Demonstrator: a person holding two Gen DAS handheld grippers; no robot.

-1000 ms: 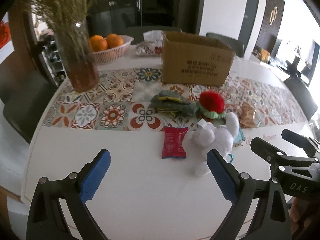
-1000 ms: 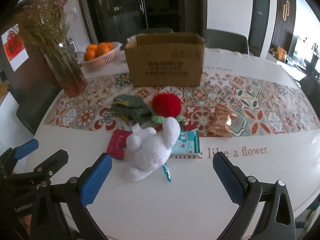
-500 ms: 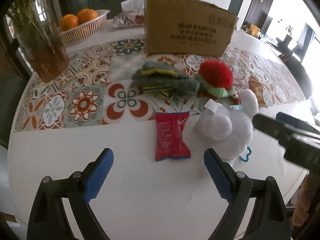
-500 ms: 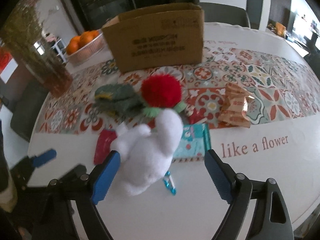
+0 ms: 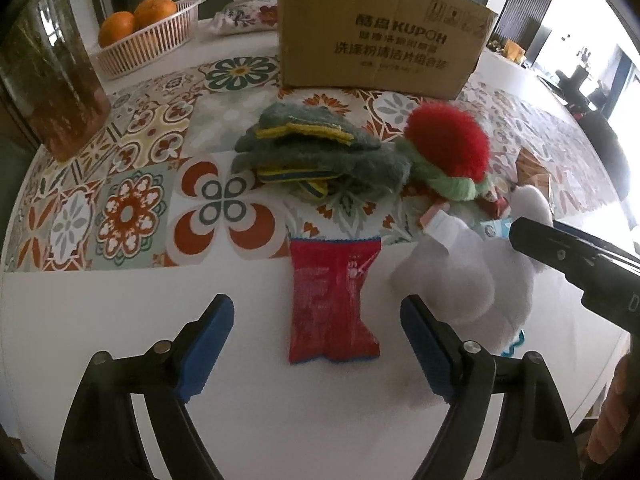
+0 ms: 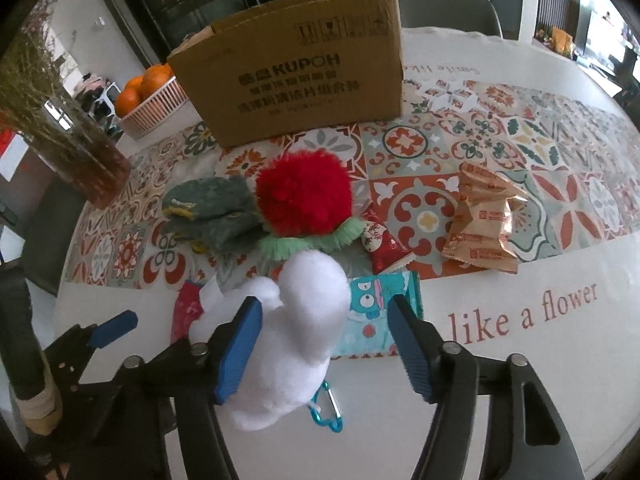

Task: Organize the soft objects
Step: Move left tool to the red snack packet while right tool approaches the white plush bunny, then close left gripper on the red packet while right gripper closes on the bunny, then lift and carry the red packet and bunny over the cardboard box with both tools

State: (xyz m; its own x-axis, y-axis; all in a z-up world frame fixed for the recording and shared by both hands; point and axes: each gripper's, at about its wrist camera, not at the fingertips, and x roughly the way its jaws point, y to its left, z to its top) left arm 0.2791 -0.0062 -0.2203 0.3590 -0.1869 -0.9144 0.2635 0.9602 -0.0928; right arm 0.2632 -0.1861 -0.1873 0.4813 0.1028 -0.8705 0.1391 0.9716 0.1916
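A white plush toy [image 6: 296, 336] with a teal clip lies on the white table; it also shows in the left wrist view [image 5: 476, 280]. My right gripper [image 6: 324, 344] is open, its fingers on either side of the plush. A red pompom plush with green fringe [image 6: 304, 200] and a grey-green cloth bundle [image 6: 216, 212] lie behind it. The cardboard box [image 6: 296, 76] stands open at the back. My left gripper [image 5: 316, 344] is open and empty, straddling the near end of a red snack packet [image 5: 332, 300].
A teal cartoon packet [image 6: 376, 312], a small red packet [image 6: 380, 244] and brown snack bags [image 6: 484, 220] lie to the right. A glass vase of dried flowers [image 6: 80, 152] and a basket of oranges [image 6: 152, 96] stand at the left. The table's front edge is near.
Both grippers have moved forward and lower. The right one now has the white plush between its open fingers; the left one has closed in on the red packet.
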